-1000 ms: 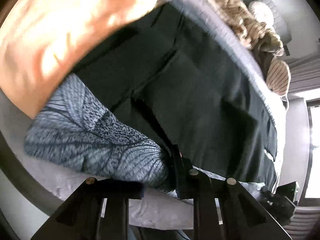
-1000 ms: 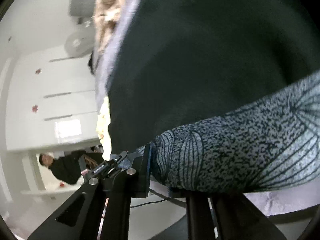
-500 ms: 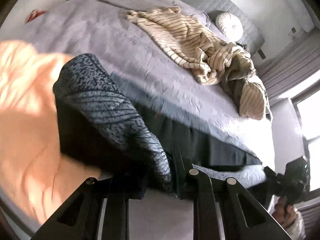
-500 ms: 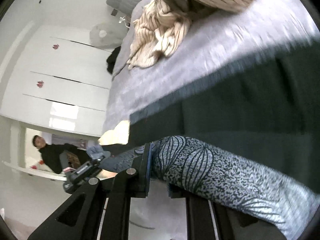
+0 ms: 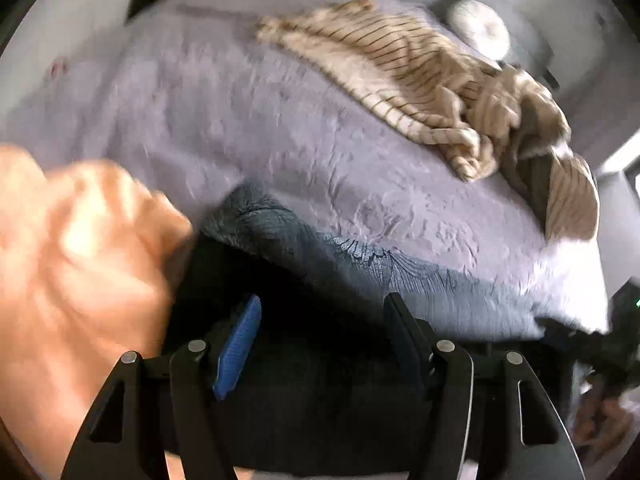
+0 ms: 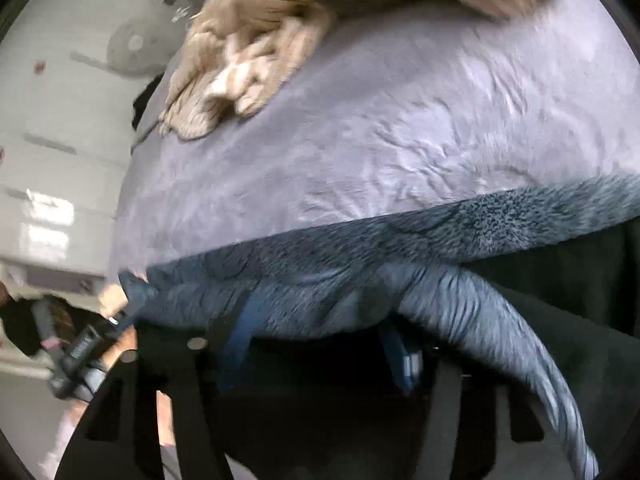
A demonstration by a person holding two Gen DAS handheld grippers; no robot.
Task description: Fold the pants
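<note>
The pants are dark cloth [image 5: 320, 408] with a blue-grey leaf-patterned band [image 5: 360, 268] that lies along the lavender bed cover [image 5: 280, 140]. My left gripper [image 5: 320, 340] hangs over the near edge. Its jaws are opening, with the dark cloth lying loose between the blue pads and neither pad pressing on it. In the right wrist view the patterned band [image 6: 400, 236] runs across the bed cover [image 6: 400, 120]. My right gripper [image 6: 316, 348] is blurred and its jaws are opening; the patterned cloth drapes over and between the fingers, unpinched.
An orange cloth [image 5: 80, 264] lies at the left beside the pants. A beige striped blanket [image 5: 420, 92] is heaped at the far side of the bed, near a round white cushion [image 5: 478, 26]. White cupboard doors [image 6: 52, 160] stand beyond the bed's left edge.
Both grippers were shut on the patterned band and carried it across the bed. Now both stand apart from it, and the band lies on the cover with the dark cloth folded beneath.
</note>
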